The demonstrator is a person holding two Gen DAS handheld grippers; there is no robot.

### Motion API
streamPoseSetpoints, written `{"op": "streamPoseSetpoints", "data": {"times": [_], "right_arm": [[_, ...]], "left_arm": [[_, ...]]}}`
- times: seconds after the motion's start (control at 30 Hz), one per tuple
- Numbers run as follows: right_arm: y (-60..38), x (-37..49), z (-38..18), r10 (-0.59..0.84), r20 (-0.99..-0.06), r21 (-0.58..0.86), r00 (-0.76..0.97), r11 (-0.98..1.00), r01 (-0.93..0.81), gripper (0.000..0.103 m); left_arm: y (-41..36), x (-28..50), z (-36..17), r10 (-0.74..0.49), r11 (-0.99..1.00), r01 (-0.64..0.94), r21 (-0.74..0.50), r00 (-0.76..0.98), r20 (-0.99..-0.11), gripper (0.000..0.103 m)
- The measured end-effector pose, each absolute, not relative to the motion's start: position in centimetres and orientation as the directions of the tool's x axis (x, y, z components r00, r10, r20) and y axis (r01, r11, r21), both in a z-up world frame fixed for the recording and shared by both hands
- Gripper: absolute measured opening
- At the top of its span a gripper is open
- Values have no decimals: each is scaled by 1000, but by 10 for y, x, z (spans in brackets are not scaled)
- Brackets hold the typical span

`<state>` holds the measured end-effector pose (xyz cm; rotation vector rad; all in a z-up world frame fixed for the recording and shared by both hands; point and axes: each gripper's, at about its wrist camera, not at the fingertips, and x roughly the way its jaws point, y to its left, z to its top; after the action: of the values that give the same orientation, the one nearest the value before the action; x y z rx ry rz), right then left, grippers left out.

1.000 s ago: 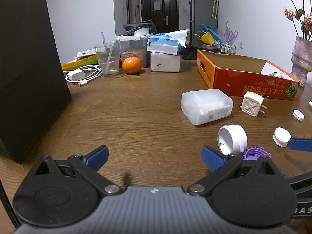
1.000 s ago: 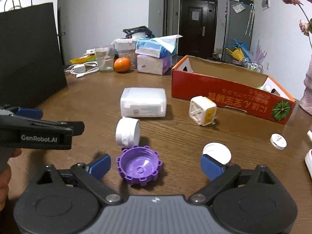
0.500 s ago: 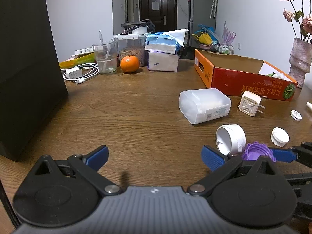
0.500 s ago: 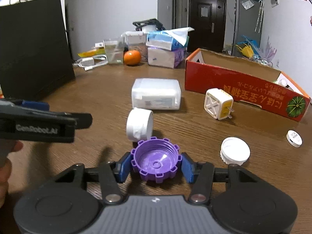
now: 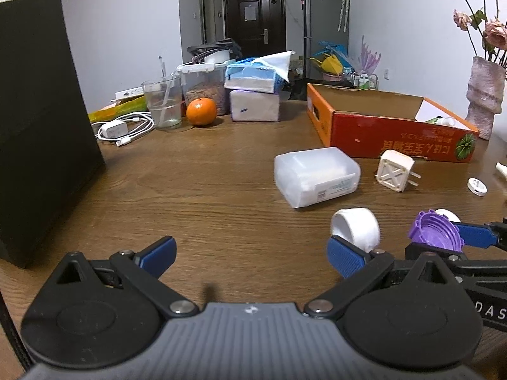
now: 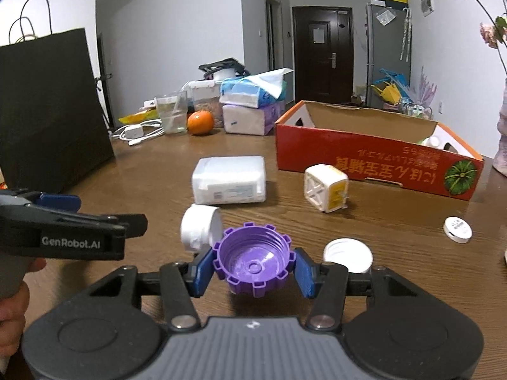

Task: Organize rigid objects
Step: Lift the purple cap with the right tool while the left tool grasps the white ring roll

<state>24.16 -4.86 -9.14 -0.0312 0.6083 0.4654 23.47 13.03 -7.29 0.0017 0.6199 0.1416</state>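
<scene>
the vase (image 5: 484, 95) and flowers (image 6: 489, 28) are cut off at the right edge.

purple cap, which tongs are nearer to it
Right. The right tongs are shut on the purple cap, one pad on each side. The left tongs are open beside it, holding nothing.

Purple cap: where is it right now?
Purple cap sits clamped in the right gripper, raised off the table, just right of the white cylinder cap.

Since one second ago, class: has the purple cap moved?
Yes. The purple cap has come up off the table, clamped in the right gripper, now tilted and higher against the white cap.
</scene>
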Motion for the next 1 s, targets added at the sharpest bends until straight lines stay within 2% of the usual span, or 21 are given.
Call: {"op": "streamPoseSetpoints", "data": {"times": [0.37,0.87,1.0], "right_arm": [[-86,245,-89,382,-527,111,759,916,-385,53],[-132,249,-90,341,-504,96,793,935,-341,53],[-141,251,-90,330,-505,102,798,941,-324,53]], "left_arm": [[92,244,-67,133,991,-114,69,809,-573,103],[54,270,-84,186,982,-138,125,765,-617,103],[55,277,-89,195,981,-150,124,754,-627,96]]}}
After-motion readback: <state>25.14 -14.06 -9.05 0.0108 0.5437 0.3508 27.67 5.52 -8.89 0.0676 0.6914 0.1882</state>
